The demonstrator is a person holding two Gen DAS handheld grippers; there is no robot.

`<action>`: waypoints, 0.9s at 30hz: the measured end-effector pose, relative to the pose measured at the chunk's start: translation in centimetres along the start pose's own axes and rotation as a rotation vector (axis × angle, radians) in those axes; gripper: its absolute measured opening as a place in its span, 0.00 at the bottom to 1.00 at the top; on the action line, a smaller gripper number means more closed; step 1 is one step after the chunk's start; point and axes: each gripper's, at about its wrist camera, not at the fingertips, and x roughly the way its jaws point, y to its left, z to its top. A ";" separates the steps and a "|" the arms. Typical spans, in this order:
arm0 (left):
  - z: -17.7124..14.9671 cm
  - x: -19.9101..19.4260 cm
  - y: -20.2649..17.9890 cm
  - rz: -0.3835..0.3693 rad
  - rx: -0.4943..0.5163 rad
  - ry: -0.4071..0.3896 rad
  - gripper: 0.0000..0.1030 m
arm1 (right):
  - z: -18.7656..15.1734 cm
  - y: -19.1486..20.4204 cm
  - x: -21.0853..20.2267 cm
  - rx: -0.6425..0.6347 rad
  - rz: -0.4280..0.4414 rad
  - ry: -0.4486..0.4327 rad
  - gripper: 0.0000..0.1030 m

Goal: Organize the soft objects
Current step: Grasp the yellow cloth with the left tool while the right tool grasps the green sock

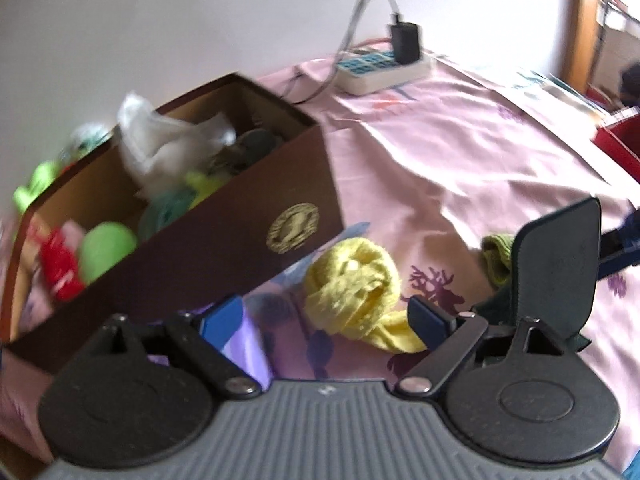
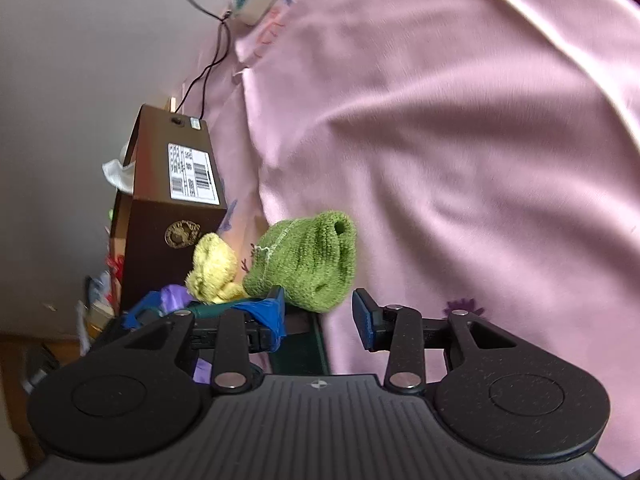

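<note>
A knotted yellow cloth (image 1: 352, 284) lies on the pink sheet, right in front of my open left gripper (image 1: 326, 320), between its blue fingertips (image 1: 222, 320). A dark brown box (image 1: 224, 232) on the left holds several soft items, among them a green ball (image 1: 106, 248) and white fabric (image 1: 168, 140). In the right wrist view a green knitted sock (image 2: 308, 260) lies just ahead of my open right gripper (image 2: 320, 316); the yellow cloth (image 2: 212, 270) and the box (image 2: 168, 208) lie to its left. The green sock (image 1: 498, 256) also shows at the right of the left wrist view.
A white power strip (image 1: 384, 68) with a black charger (image 1: 406, 42) and cables sits at the far edge of the pink sheet (image 1: 460, 168) by the wall. A red box (image 1: 618, 148) stands at the right. The sheet (image 2: 460, 140) stretches wide to the right.
</note>
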 end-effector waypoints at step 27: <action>0.7 4.2 2.6 -0.136 0.002 0.078 0.88 | 2.0 6.7 6.8 -0.385 -0.123 -0.076 0.25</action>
